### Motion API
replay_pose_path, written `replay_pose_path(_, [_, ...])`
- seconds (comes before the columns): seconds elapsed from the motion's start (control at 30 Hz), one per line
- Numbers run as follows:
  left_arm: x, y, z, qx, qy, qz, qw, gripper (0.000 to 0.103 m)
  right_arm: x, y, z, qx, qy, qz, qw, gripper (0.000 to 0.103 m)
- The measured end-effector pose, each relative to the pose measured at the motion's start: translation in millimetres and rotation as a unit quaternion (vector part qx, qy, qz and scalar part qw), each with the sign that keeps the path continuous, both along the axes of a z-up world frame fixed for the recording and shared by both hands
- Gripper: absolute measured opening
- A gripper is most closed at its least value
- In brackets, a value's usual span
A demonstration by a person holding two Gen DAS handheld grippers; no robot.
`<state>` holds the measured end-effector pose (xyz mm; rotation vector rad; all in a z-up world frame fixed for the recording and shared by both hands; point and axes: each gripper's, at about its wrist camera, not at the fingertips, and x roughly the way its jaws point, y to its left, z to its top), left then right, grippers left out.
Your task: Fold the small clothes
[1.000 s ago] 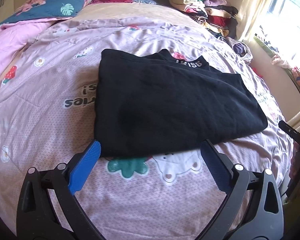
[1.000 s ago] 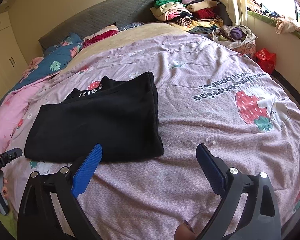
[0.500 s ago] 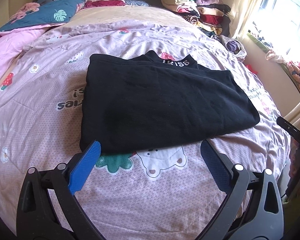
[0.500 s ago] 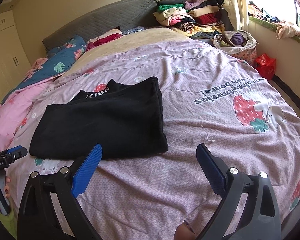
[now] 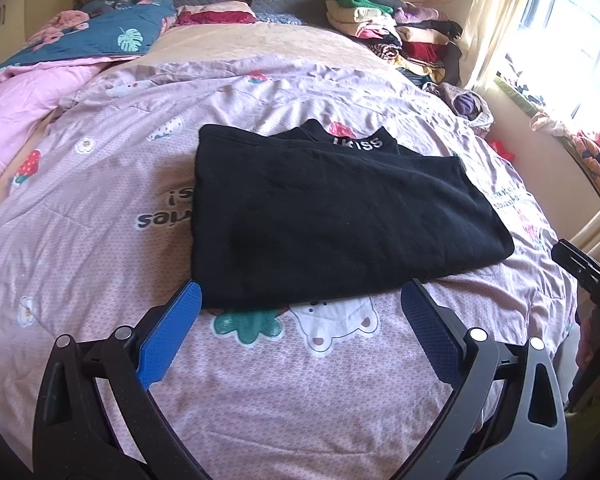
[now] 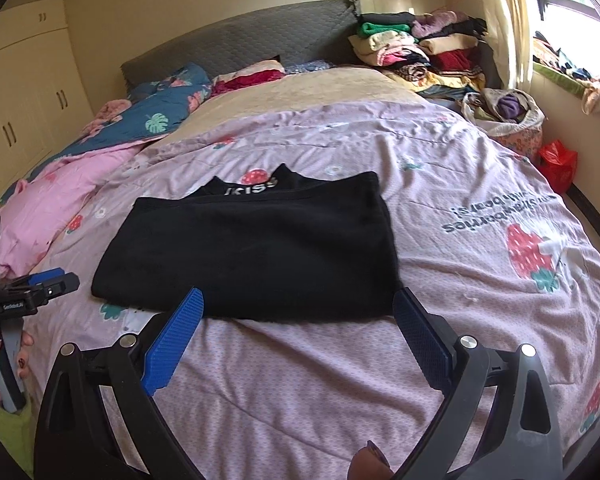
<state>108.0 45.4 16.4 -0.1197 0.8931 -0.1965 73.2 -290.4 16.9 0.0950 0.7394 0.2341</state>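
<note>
A black top [image 5: 332, 216] with white collar lettering lies folded flat on the pink bedspread [image 5: 100, 208]; it also shows in the right wrist view [image 6: 256, 248]. My left gripper [image 5: 302, 294] is open and empty, its blue pads [image 5: 168, 336] just short of the top's near edge. My right gripper [image 6: 298, 302] is open and empty, also at the near edge. The left gripper shows at the left edge of the right wrist view [image 6: 40, 286], off the top's left corner.
A stack of folded clothes [image 6: 416, 50] sits at the bed's far right by the grey headboard [image 6: 236, 48]. A blue and pink duvet [image 6: 140, 128] lies far left. A bag of clothes [image 6: 508, 116] and a red bag [image 6: 558, 164] stand beside the bed under the window.
Both grippers have lifted and pulled back a little from the black top. The right one has swung left, so the top lies centred between its fingers. The top has not moved.
</note>
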Motion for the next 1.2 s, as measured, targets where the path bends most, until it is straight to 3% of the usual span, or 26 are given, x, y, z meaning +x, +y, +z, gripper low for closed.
replay_pose_path(0.57, [-1, 39, 4, -0.005, -0.009, 0.042, 0.9991, 0.094, 3, 72, 10, -0.027, -0.007, 0.075, 0.997, 0.095])
replay_pose_path(1.2, [18, 76, -6, -0.007, -0.006, 0.082, 0.9965, 0.094, 14, 137, 1, -0.065, -0.003, 0.132, 0.989, 0.095])
